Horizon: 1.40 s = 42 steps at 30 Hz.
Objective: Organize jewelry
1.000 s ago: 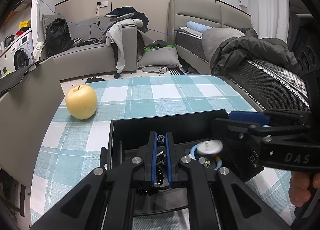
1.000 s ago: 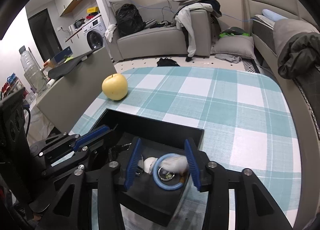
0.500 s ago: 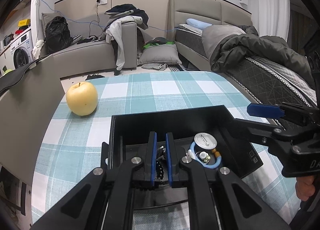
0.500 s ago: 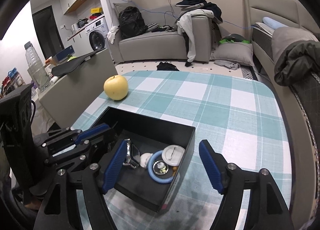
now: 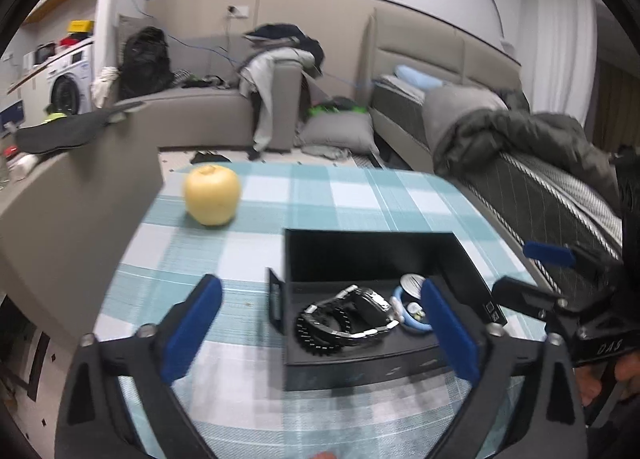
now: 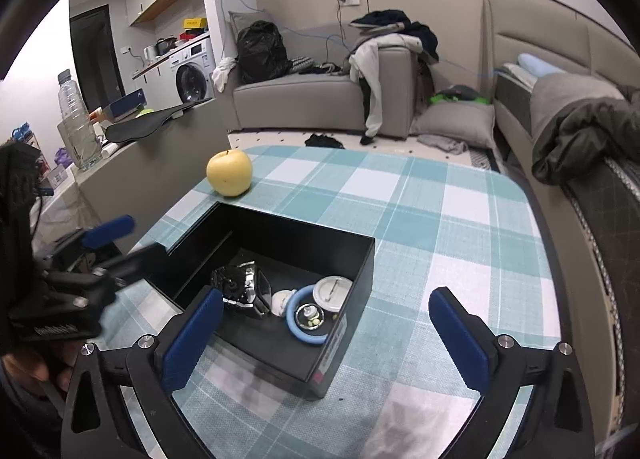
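Released, watch (image 5: 352, 319) and blue ring (image 6: 306, 317) lie inside black box (image 6: 360, 271).

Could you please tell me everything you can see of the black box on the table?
The black box is rectangular, open-topped and matte, seemingly card, with a label on its right end wall. It sits flat on the checked tablecloth, apart from the yellow apple. Inside lie a metal-link wristwatch, a blue ring and a round white lid. Neither tool touches it.

Box (image 6: 352, 271) top was open, walls ringed the jewelry; apple (image 6: 229, 172) sat behind it, checked table (image 6: 440, 227) to the right lay bare.
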Each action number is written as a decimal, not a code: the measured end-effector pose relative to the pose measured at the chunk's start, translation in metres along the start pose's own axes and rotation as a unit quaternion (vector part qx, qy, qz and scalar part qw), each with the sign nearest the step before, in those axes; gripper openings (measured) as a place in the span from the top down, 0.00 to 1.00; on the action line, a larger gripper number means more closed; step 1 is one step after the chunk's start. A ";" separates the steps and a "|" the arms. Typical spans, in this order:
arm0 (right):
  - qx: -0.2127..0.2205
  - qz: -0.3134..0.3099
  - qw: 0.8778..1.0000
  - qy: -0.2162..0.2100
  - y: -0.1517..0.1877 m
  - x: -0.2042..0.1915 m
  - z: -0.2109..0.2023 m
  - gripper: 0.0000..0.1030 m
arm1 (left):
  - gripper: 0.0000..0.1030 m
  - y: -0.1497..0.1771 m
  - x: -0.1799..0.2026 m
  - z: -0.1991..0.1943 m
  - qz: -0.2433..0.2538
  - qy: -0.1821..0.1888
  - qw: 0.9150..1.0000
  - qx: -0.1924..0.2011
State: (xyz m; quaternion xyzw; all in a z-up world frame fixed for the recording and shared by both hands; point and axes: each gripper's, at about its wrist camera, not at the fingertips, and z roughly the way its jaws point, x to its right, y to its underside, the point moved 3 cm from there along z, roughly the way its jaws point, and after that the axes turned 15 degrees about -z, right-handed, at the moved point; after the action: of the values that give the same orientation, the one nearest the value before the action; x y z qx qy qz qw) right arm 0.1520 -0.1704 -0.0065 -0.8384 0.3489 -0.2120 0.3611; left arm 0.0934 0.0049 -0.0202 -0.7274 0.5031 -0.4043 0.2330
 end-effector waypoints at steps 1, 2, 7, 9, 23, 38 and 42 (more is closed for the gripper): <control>0.002 -0.002 1.000 0.005 0.001 -0.002 -0.001 0.00 | 0.01 -0.001 -0.003 -0.004 -0.004 0.000 1.000 0.009; 0.004 -0.004 1.000 0.011 0.002 -0.005 -0.002 0.00 | 0.01 -0.002 -0.006 -0.008 -0.007 0.000 1.000 0.018; 0.019 0.004 1.000 0.011 0.007 -0.015 -0.011 0.00 | 0.01 -0.003 -0.013 -0.023 -0.015 -0.003 0.999 0.043; 0.027 0.006 1.000 0.008 0.006 -0.019 -0.016 0.00 | 0.01 -0.003 -0.013 -0.023 -0.015 -0.001 0.999 0.046; 0.047 0.022 0.999 0.013 0.004 -0.025 -0.031 0.00 | 0.01 0.008 -0.005 -0.025 0.005 0.002 0.999 0.048; 0.059 0.019 0.998 0.011 0.001 -0.027 -0.038 0.00 | 0.01 0.013 -0.001 -0.023 0.021 0.003 0.999 0.041; 0.060 0.019 0.998 0.010 0.001 -0.027 -0.039 0.00 | 0.01 0.013 -0.001 -0.023 0.020 0.002 0.999 0.040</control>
State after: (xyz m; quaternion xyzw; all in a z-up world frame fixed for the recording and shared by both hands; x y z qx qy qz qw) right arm 0.1097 -0.1687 0.0151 -0.8065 0.3547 -0.2341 0.4111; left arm 0.0676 0.0025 -0.0174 -0.7066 0.5012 -0.4208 0.2691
